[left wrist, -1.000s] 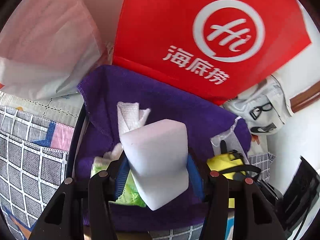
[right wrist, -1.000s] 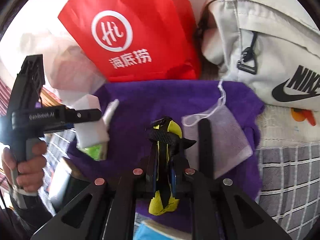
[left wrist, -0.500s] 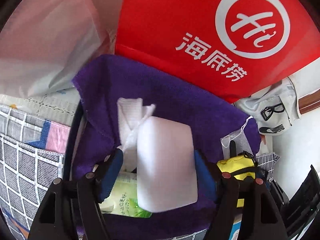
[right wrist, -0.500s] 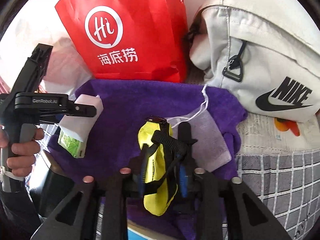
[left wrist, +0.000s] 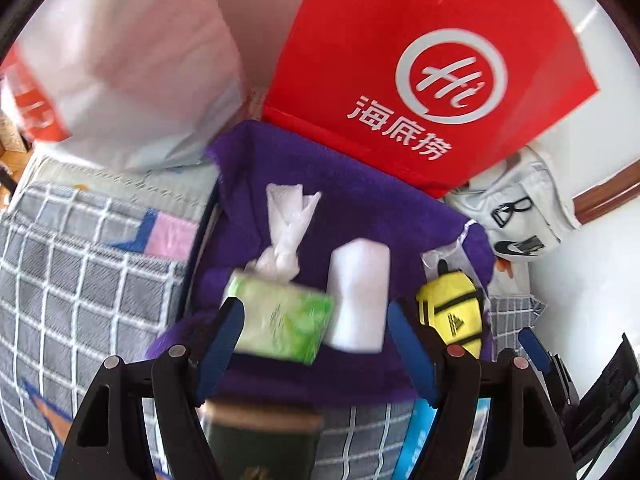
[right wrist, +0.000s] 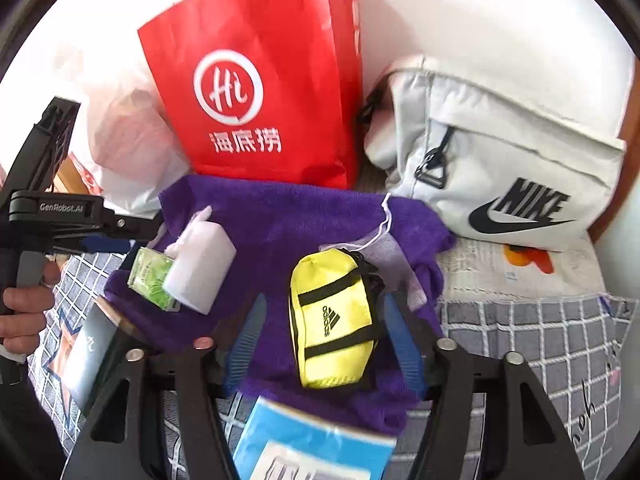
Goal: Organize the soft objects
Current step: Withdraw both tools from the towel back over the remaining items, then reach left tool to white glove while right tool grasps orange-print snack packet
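Both grippers are standing over the purple towel (right wrist: 288,216) on the checked bedding.

Left gripper (left wrist: 312,336): fingers spread, jaws just been opening. White sponge block (left wrist: 358,292) and green tissue pack (left wrist: 282,324) are lying between them, untouched.

Right gripper (right wrist: 320,336): jaws just been opening, now wide, yellow mini duffel pouch (right wrist: 332,328) lying free between them beside the mesh drawstring bag (right wrist: 390,254).

Risk: a spread finger may be snagging the pouch's black strap or the towel pile while lifting away, dragging the placed items out of line.
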`<state>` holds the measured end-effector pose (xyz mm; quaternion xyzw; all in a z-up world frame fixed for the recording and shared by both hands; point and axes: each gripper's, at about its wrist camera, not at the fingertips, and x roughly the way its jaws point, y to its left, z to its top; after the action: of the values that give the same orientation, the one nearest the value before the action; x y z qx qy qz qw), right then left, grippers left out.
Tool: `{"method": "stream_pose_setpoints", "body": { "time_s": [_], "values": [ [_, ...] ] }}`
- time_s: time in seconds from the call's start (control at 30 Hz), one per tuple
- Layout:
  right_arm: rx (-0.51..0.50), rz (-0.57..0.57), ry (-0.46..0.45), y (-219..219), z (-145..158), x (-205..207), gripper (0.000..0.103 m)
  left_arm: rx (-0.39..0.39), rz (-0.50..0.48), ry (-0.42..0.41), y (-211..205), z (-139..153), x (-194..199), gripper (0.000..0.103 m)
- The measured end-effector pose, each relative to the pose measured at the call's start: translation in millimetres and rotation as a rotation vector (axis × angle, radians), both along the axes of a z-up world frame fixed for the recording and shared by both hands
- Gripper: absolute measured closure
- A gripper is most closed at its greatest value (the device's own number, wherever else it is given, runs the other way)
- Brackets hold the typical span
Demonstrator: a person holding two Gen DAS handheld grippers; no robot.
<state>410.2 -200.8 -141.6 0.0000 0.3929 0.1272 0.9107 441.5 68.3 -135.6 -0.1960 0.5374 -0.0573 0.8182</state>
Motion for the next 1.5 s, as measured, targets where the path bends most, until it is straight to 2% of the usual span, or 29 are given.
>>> {"method": "stream_pose_setpoints", "body": {
  "time_s": [0.1,0.27,0.4,0.57,0.73,0.9,1.1,1.3,1.5],
  "values": [
    [0.014,-0.029,-0.034,-2.6,6.7,-20.9,0.039,0.0,0.003,-0.021,3.4,10.2,-21.4,0.03],
    [0.052,-0.05,-0.033,-8.8,13.8,-59.1,0.04,0.008,0.017,-0.074,7.1,27.9,-68.9,0.03],
    [0.086,-0.033,0.018,-7.7,11.6,-88.2,0.04,0.022,0.027,-0.097,9.8,34.8,-104.5,0.03],
    [0.053,-0.053,0.023,-6.3,12.2,-126.3,0.04,0.032,0.025,-0.131,10.8,40.7,-149.9,0.03],
    [0.086,-0.059,0.04,-13.1,12.7,-158.6,0.04,0.04,0.015,-0.145,7.6,38.4,-187.0,0.03],
    [0.091,-0.052,0.042,-13.1,9.9,-187.9,0.04,0.039,0.0,-0.133,2.2,24.5,-216.1,0.03],
    [0.074,0.031,0.024,1.2,1.3,-224.8,0.04,0.036,0.019,-0.101,6.0,-0.1,-241.2,0.03],
    [0.068,0.121,0.092,22.9,-33.6,-246.8,0.04,0.034,0.044,-0.076,12.6,-21.5,-259.3,0.03],
    [0.048,0.122,0.174,36.4,-72.2,-249.4,0.04,0.024,0.04,-0.06,14.5,-40.5,-270.6,0.03]
  ]
}}
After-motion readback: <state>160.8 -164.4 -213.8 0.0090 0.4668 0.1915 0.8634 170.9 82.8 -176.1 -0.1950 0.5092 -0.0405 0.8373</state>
